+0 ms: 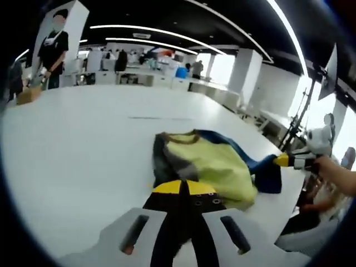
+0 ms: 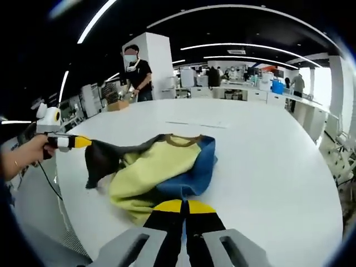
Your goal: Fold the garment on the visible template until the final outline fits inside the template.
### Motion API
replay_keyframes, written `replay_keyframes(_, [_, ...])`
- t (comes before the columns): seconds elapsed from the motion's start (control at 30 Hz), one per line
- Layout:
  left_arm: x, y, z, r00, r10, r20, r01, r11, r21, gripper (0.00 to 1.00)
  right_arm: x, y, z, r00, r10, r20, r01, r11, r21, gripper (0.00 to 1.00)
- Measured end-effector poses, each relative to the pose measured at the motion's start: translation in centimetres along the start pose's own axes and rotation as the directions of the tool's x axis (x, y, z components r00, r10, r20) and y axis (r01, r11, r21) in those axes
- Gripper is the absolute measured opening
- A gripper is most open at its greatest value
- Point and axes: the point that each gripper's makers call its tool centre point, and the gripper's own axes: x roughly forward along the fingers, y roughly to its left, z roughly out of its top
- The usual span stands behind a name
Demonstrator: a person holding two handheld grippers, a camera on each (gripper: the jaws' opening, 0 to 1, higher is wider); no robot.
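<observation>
On the white table, as the left gripper view shows it, the garment lies in a loose heap: a yellow-green body, a grey-and-dark sleeve on one side, a blue sleeve on the other. The left gripper has its yellow-tipped jaws closed together on the near hem of the garment. Across the heap, the right gripper pinches the blue sleeve end, which is drawn out toward it; a hand grips that tool. No template outline can be identified on the table surface; a faint dark line beyond the garment is too thin to interpret.

From the right gripper view, the same garment sits near the table's near edge, collar facing away. The right gripper shows both jaws pressed together at the blue edge of the fabric. The left gripper holds the dark sleeve tip, pulled clear of the heap, with a hand behind it. A person stands well beyond the table.

Judgement: the step in hand is spreading the garment, not yet folding it. The next move calls for drawing the two held points apart and laying the fabric flat, so fold lines can be set.

No brand, label or legible writing is visible.
</observation>
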Motion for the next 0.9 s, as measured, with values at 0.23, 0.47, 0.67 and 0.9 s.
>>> replay_keyframes(0.23, [-0.8,3.6,0.2,0.996,0.088,0.002,-0.088,0.996,-0.004,0.0,-0.8,-2.6,0.3,0.998,-0.064,0.014,0.063,0.997,0.037,0.0])
replay_keyframes(0.47, [-0.8,6.6,-0.7,0.988,0.147,-0.051,-0.147,0.989,0.003,0.0,-1.2,-5.3,0.7,0.993,-0.115,0.023,0.113,0.991,0.069,0.0])
replay_keyframes(0.67, [-0.7,9.1,-1.0,0.978,0.195,-0.08,-0.193,0.98,0.039,0.0,-1.2,-8.1,0.8,0.986,-0.167,0.005,0.166,0.984,0.07,0.0])
replay_keyframes(0.9, [-0.1,12.0,-2.1,0.963,0.241,-0.119,-0.238,0.97,0.039,0.0,-1.2,-10.0,0.5,0.979,-0.202,-0.037,0.204,0.977,0.068,0.0])
